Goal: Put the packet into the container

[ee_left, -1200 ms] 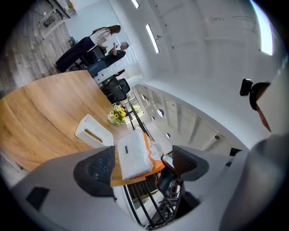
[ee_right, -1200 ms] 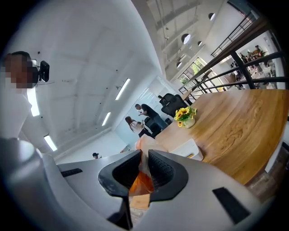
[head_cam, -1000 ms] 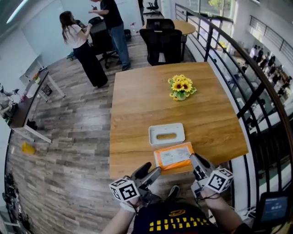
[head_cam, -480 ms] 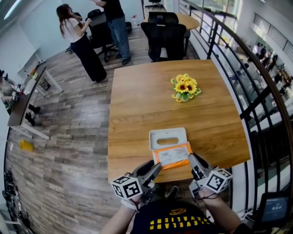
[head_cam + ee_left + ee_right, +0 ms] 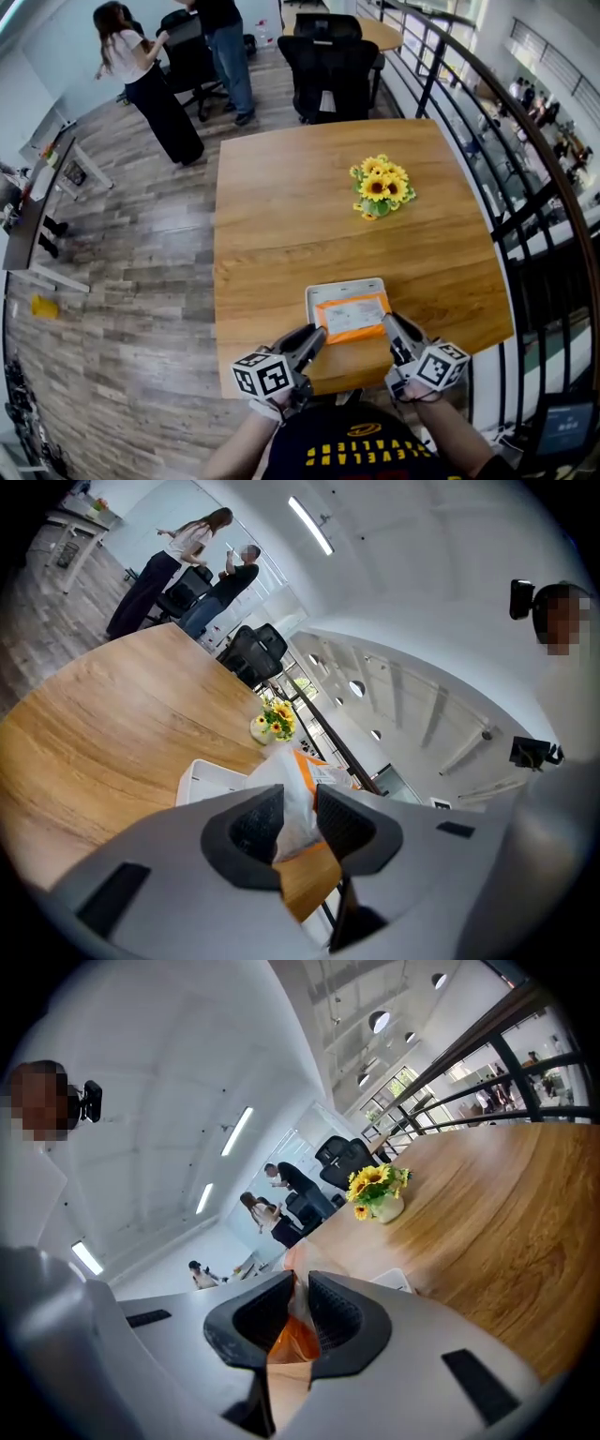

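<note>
An orange packet (image 5: 353,317) with a white label is held over the white container (image 5: 316,293) near the table's front edge, covering most of it. My right gripper (image 5: 392,324) is shut on the packet's near right corner; the right gripper view shows orange film (image 5: 292,1337) pinched between the pads of this gripper (image 5: 298,1312). My left gripper (image 5: 317,337) is at the near left corner. Its jaws are closing, and in the left gripper view the packet's pale edge (image 5: 296,799) fills the gap of the gripper (image 5: 300,823). The container (image 5: 208,778) lies just beyond.
A small vase of sunflowers (image 5: 378,187) stands on the wooden table (image 5: 281,206) beyond the container. A black railing (image 5: 511,202) runs along the right side. Black office chairs (image 5: 328,61) and two standing people (image 5: 141,80) are past the far edge.
The packet has moved forward from the table in front of the container to over it. My left gripper has come up to the packet's left corner and its jaws have narrowed onto it.
</note>
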`<action>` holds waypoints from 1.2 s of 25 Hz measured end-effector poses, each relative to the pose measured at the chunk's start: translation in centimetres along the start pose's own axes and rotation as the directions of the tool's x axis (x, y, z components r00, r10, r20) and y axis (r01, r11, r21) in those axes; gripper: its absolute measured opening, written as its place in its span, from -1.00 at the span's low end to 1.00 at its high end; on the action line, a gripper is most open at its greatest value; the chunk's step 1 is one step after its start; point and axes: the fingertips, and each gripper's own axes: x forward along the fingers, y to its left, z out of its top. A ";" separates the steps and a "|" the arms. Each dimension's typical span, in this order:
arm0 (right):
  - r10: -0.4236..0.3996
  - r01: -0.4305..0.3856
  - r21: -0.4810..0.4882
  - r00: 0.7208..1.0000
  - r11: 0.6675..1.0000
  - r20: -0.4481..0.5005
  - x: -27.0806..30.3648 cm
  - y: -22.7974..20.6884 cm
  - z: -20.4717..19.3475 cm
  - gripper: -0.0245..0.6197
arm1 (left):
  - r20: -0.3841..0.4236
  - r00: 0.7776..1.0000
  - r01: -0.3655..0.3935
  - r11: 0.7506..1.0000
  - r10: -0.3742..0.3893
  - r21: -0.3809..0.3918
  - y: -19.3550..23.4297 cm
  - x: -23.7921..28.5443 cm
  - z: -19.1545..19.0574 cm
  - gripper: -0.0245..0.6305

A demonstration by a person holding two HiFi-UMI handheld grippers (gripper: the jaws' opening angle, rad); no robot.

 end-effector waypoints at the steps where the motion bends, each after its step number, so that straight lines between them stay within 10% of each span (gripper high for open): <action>1: -0.017 0.017 -0.016 1.000 1.000 -0.011 0.5 -0.5 -0.2 -0.75 | -0.011 1.000 -0.005 1.000 0.005 -0.004 0.6 0.4 0.1 -0.59; 30: -0.283 0.142 -0.448 0.922 0.883 -0.266 6.1 -7.7 -5.8 -0.74 | -0.167 0.978 -0.137 0.989 0.127 -0.050 9.0 5.9 -1.8 -0.59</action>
